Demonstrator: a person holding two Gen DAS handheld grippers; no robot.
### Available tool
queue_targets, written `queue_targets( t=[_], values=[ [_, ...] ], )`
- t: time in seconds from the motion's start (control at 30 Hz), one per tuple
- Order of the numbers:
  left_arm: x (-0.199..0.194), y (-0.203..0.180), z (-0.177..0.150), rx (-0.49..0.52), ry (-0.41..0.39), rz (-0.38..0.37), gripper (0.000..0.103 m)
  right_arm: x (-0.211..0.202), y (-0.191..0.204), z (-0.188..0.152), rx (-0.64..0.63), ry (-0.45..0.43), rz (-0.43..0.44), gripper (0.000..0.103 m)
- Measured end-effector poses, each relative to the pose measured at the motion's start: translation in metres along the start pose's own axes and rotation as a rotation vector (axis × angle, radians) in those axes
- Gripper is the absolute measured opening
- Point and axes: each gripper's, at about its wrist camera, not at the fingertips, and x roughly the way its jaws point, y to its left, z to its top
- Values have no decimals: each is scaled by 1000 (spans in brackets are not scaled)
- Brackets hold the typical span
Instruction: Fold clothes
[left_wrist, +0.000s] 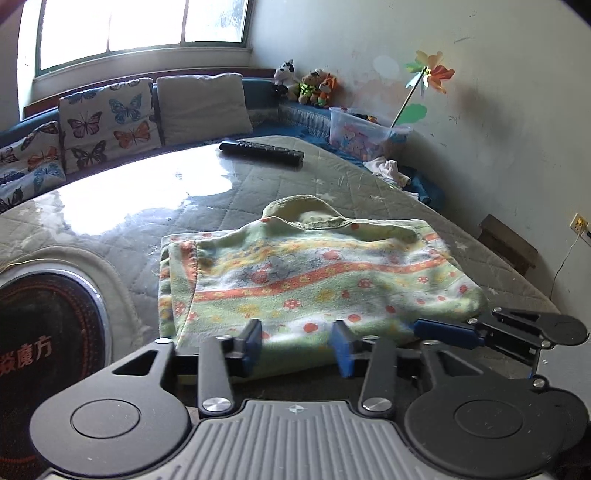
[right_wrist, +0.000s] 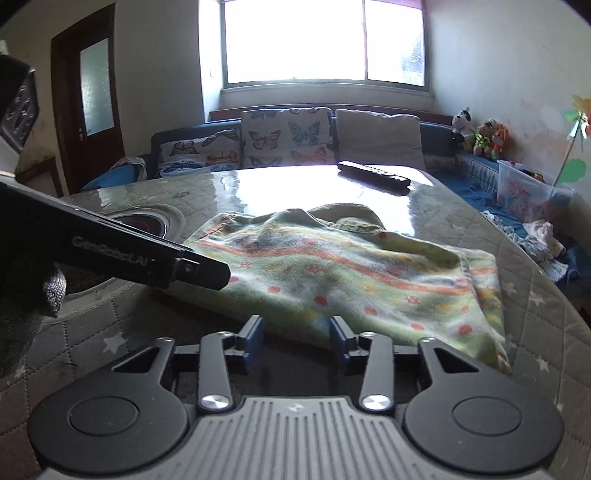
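Observation:
A green children's top (left_wrist: 314, 273) with orange stripes and small flowers lies folded on the table, collar (left_wrist: 306, 210) at the far side. My left gripper (left_wrist: 298, 339) stands open at its near edge; the cloth's hem lies between the blue pads, which do not press on it. My right gripper (right_wrist: 297, 338) is open too, at the near edge of the same top (right_wrist: 351, 273), further right along the hem. One of the right gripper's blue fingers (left_wrist: 445, 332) shows at the right in the left wrist view. The left gripper's black body crosses the left of the right wrist view.
The table (left_wrist: 369, 177) has a quilted cover under a glossy sheet. A black remote control (left_wrist: 262, 151) lies at its far side, and a round dark burner (left_wrist: 44, 325) is set in at the left. Butterfly cushions (right_wrist: 284, 136), plush toys and a plastic box (left_wrist: 354, 133) line the bench behind.

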Motion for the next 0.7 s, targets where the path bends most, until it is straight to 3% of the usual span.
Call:
queue_targets(
  t=[0.13,0.2,0.27,0.43,0.57,0.7],
  values=[
    [-12,-3,-8,1,-11,17,60,-6,3,-8,22,6,-18,56],
    [-19,-4,-13,2,-22,27,68,-10,5,-11,30,5,-23,64],
    [-26,-5,-17,2,-35,35,76,-14,8,-14,38,0,-38,79],
    [-43,-6,-30,16,-64,62,96,-20,12,-19,49,-5,-69,91],
    [-54,-5,-41,35,-83,84,101,-24,18,-22,51,-5,-98,102],
    [-63,-3,-52,43,-100,95,103,-26,25,-23,39,-2,-137,103]
  ],
)
